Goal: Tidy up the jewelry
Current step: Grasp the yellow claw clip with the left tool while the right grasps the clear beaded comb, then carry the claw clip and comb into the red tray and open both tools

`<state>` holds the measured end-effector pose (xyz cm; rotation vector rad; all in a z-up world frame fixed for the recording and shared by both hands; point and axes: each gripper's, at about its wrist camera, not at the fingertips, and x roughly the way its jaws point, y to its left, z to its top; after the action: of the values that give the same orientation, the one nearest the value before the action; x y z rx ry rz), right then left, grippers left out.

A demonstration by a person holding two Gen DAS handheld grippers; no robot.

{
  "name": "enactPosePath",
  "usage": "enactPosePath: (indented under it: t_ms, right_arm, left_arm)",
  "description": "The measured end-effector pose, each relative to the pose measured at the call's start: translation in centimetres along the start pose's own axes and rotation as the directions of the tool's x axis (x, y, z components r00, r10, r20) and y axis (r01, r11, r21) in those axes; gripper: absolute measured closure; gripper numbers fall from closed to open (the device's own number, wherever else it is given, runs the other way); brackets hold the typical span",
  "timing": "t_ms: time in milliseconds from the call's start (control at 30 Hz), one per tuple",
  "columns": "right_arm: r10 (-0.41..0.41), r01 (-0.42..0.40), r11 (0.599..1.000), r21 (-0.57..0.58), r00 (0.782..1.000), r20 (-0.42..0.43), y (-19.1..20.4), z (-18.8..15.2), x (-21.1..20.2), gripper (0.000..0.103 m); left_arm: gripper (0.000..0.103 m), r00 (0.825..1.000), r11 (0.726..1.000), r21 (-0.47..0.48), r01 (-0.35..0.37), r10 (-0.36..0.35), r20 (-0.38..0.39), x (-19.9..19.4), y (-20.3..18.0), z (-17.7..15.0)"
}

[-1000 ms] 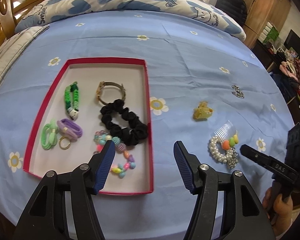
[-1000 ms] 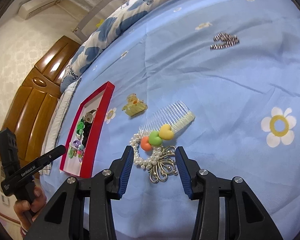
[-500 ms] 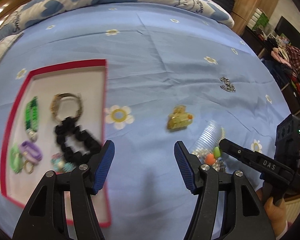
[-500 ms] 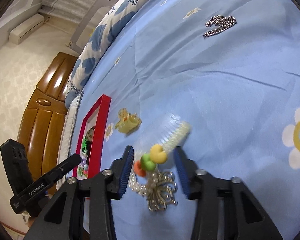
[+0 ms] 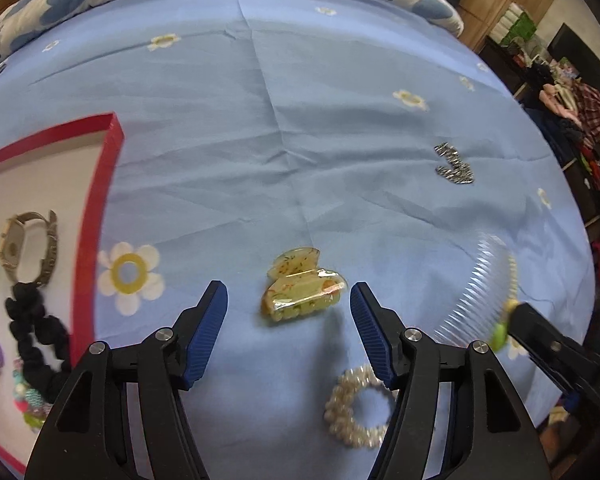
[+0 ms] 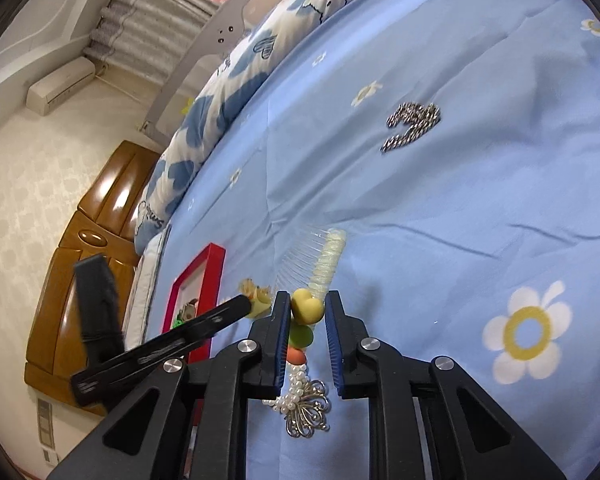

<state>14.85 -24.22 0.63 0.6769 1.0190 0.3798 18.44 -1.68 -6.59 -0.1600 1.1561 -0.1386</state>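
On a blue flowered bedsheet [image 5: 340,120], the right gripper [image 6: 308,312], jaws just closing, is pinching one hair comb [image 6: 328,256] by its heart charms; the left gripper [image 5: 288,312], spread, is straddling one yellow claw clip [image 5: 300,294]. Next: carrying both to the red tray [image 5: 100,184] at nine o'clock.

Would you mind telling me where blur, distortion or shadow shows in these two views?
Left wrist view: fisheye bends the bedsheet into a dome, the hair comb is smeared, the yellow hair claw stays fairly sharp. Right wrist view: mostly crisp, dark vignette corners, chain slightly soft.
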Motion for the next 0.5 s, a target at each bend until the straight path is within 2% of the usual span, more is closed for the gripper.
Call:
enactPosePath:
  t_ms: [67,100,300,500]
  right_arm:
    - [0.005,-0.005,1.000,0.005,1.000,0.001,-0.1,0.2,-0.2,0.086]
    - [0.005,-0.005,1.000,0.006,1.000,0.002,-0.1,0.2,-0.2,0.086]
    - [0.014,-0.014,1.000,-0.003,1.000,-0.003,0.3,0.1,-0.3,0.086]
    - [0.040,-0.040,0.999,-0.024,0.999,-0.032,1.6,-0.4,0.3,0.086]
  left_arm:
    - [0.048,1.000,1.000,0.010,-0.007,0.007,0.000,0.4,-0.3,-0.1]
    - [0.065,1.000,1.000,0.023,-0.011,0.011,0.001,0.5,-0.5,-0.2]
    - [0.065,1.000,0.999,0.036,0.009,-0.010,0.024,-0.9,0.3,-0.8]
    - [0.065,0.998,0.999,0.000,0.036,-0.036,0.059,-4.1,2.2,-2.0]
